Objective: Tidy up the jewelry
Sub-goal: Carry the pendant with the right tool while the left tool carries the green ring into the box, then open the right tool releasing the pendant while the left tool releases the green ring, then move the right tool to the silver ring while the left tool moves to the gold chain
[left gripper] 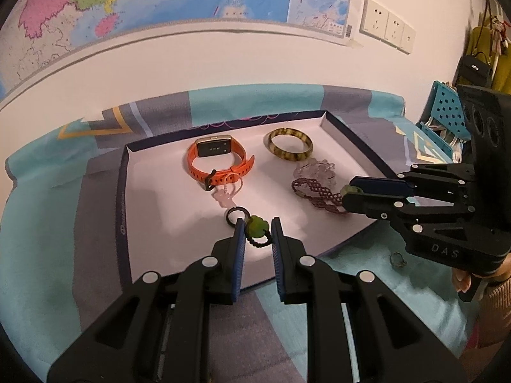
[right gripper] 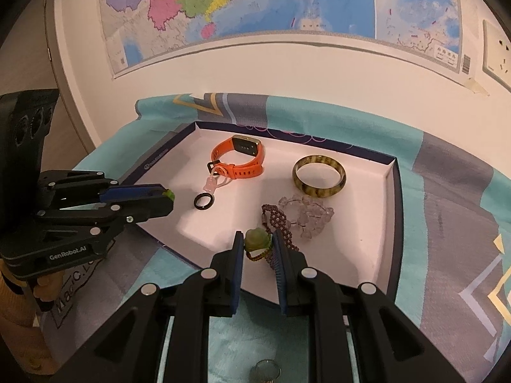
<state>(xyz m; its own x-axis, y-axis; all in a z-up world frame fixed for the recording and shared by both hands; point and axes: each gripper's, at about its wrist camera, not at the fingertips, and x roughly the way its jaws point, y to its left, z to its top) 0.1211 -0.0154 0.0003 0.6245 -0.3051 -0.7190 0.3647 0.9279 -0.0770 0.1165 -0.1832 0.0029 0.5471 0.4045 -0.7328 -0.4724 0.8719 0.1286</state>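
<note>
A white-lined tray (left gripper: 143, 198) (right gripper: 367, 255) holds an orange watch (left gripper: 220, 159) (right gripper: 242, 159), an amber bangle (left gripper: 290, 148) (right gripper: 319, 175), a clear bead bracelet (left gripper: 316, 170) (right gripper: 306, 217), a dark red beaded bracelet (left gripper: 319, 196) (right gripper: 278, 220), a pink charm (left gripper: 225, 196) (right gripper: 212, 185) and a black ring (left gripper: 237, 216) (right gripper: 203, 200). My left gripper (left gripper: 258, 228) (right gripper: 169, 198) is shut on a green stone ring with dark beads (left gripper: 257, 228) over the tray's front. My right gripper (right gripper: 257, 242) (left gripper: 349, 191) is shut on a green stone ring with brown beads (right gripper: 257, 241).
A metal ring (left gripper: 397, 260) (right gripper: 265, 370) lies on the teal and grey cloth (left gripper: 48, 239) in front of the tray. A wall with a map stands behind. A blue perforated basket (left gripper: 444, 118) stands at the right.
</note>
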